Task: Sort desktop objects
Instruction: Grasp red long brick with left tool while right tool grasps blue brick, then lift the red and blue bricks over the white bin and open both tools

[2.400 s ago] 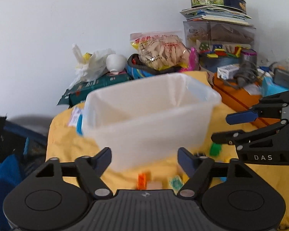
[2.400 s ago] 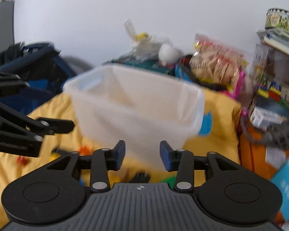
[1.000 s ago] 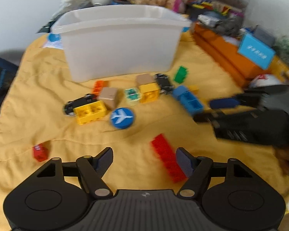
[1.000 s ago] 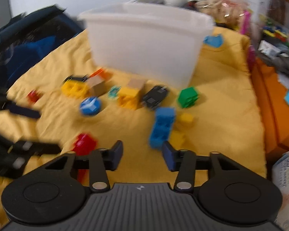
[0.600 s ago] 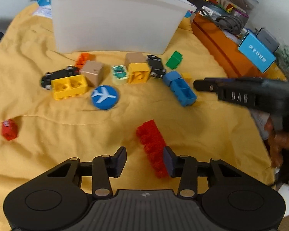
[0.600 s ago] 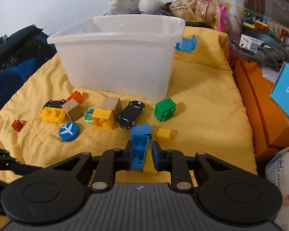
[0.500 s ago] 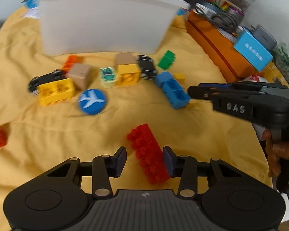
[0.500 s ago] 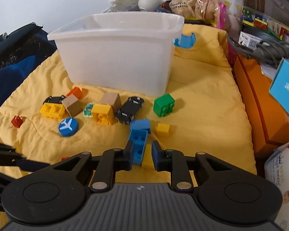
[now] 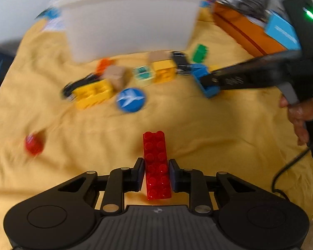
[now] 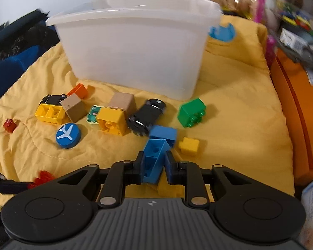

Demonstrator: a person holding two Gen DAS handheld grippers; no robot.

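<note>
red brick [image 9: 156, 166] lies between closing left gripper [image 9: 156, 174] jaws (lengthwise).

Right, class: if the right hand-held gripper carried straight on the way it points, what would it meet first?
The right hand-held gripper is shut on the long blue brick. Straight ahead, it would probably meet the smaller blue brick first, then the toy car; depth is uncertain.

Black hand-held gripper [image 9: 156, 173], blue pads [image 9: 140, 174]

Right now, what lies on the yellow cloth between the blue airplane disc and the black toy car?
In the right wrist view, a yellow building block with a small green frog piece beside it lies between the blue airplane disc and the black toy car.
</note>
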